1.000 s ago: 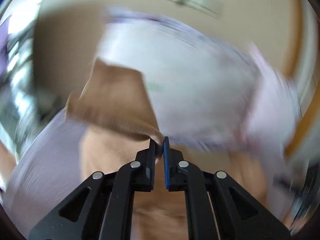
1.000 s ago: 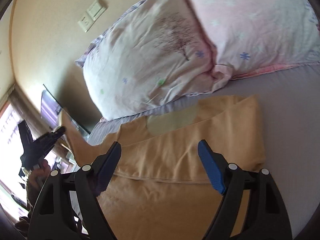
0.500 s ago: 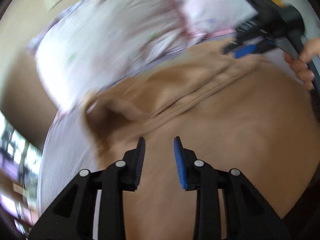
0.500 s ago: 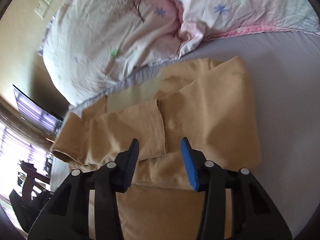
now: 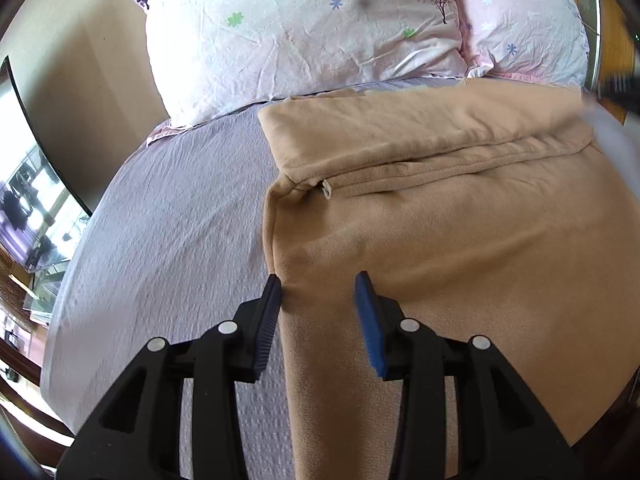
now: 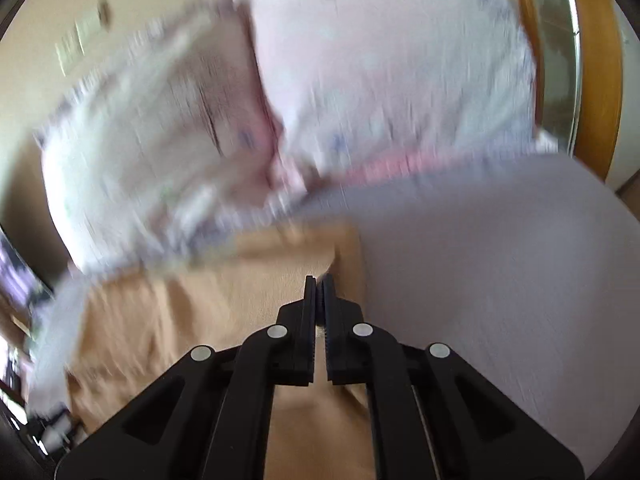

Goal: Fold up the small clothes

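A tan garment [image 5: 460, 216] lies on the lilac bed sheet [image 5: 172, 232], its upper part folded over into a band near the pillows. My left gripper [image 5: 318, 286] is open and empty, its jaws straddling the garment's left edge just above the cloth. In the blurred right wrist view my right gripper [image 6: 319, 282] is shut over the garment [image 6: 224, 312] near its right edge; I cannot tell whether cloth is pinched between the jaws.
Two pale flowered pillows [image 5: 304, 36] lie against the headboard behind the garment. A dark screen [image 5: 36, 184] stands on the wall at the left. A wooden frame [image 6: 596, 80] borders the bed on the right.
My left gripper let go of the sleeve, opened wider, and dropped to the garment's left edge. The sleeve now lies folded in. My right gripper went from wide open to shut.
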Demonstrator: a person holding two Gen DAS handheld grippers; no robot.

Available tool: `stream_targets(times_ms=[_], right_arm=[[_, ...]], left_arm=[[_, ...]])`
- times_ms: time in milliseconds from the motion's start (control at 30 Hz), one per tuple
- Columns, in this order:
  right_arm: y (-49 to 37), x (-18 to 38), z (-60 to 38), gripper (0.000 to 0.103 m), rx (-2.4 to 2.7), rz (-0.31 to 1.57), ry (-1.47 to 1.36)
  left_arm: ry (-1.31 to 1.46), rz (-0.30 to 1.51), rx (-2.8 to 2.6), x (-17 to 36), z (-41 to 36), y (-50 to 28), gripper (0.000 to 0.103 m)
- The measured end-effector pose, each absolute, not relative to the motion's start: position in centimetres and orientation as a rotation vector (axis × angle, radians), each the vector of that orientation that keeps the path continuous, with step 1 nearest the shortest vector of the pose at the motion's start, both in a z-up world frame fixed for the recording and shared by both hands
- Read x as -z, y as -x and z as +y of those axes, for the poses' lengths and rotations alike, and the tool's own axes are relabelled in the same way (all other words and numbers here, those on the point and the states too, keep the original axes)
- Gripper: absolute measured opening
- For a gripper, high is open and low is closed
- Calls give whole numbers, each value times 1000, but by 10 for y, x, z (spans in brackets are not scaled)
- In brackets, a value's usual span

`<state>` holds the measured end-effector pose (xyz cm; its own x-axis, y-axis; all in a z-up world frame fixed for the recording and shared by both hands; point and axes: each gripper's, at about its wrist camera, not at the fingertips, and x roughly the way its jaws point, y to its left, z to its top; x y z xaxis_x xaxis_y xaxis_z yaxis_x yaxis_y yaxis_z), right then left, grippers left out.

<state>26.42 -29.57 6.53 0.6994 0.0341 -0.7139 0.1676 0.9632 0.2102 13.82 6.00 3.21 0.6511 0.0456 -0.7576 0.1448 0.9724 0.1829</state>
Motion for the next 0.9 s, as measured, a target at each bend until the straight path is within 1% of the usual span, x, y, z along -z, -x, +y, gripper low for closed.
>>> stream_targets(times_ms=[67,100,133,167,200,233,367,400,433,467,500,533,567,600,633,700,767,833,900], right_arm=[[-258,-65,-304,10,77,787,-321],[-253,-73,-308,23,73,743,-347],[-250,-82,-307,45,58,699,-353],[-248,-88,-303,55,30,658,-334],[-251,-89,-295,60,4,647,-302],[-259,-86,-288,60,-20,667,-276],[-296,-34,-273,61,-42,908,-241],[-288,-37,-272,60,-37,871,-209],[-279,-38,-276,60,-42,880,-230],[-261,-43,-283,60,-77,852,-284],[-249,-47,-286,60,-119,834,-312],[-233,-53,-289,63,-200,816,-352],[-216,-58,-291,67,-280,803,-383],[-188,-62,-295,77,-380,783,-406],[-168,-65,-297,83,-437,766,-411],[-114,-66,-305,85,-539,729,-392],[-60,-55,-319,86,-568,714,-380],[-29,-41,-331,86,-561,738,-400],[-11,-13,-349,86,-523,781,-473]], left_arm=[[-208,867,63,-34,66,-132,39],[-193,868,66,-34,65,-128,39],[-159,867,79,-36,69,-124,39],[-134,861,91,-37,72,-123,39],[-110,848,101,-41,76,-118,40],[-76,825,117,-47,83,-109,43],[51,760,177,-65,111,-81,49],[74,754,194,-67,117,-77,51],[113,748,227,-69,127,-66,54],[147,744,267,-70,136,-56,55],[182,740,309,-69,147,-44,58],[205,741,337,-67,153,-37,61],[233,742,366,-65,162,-27,61],[256,743,387,-63,167,-19,62],[293,747,412,-57,176,-9,63],[355,758,454,-41,190,8,63],[372,782,461,-26,197,17,63],[379,813,484,-7,197,25,63],[385,851,513,15,191,26,63]])
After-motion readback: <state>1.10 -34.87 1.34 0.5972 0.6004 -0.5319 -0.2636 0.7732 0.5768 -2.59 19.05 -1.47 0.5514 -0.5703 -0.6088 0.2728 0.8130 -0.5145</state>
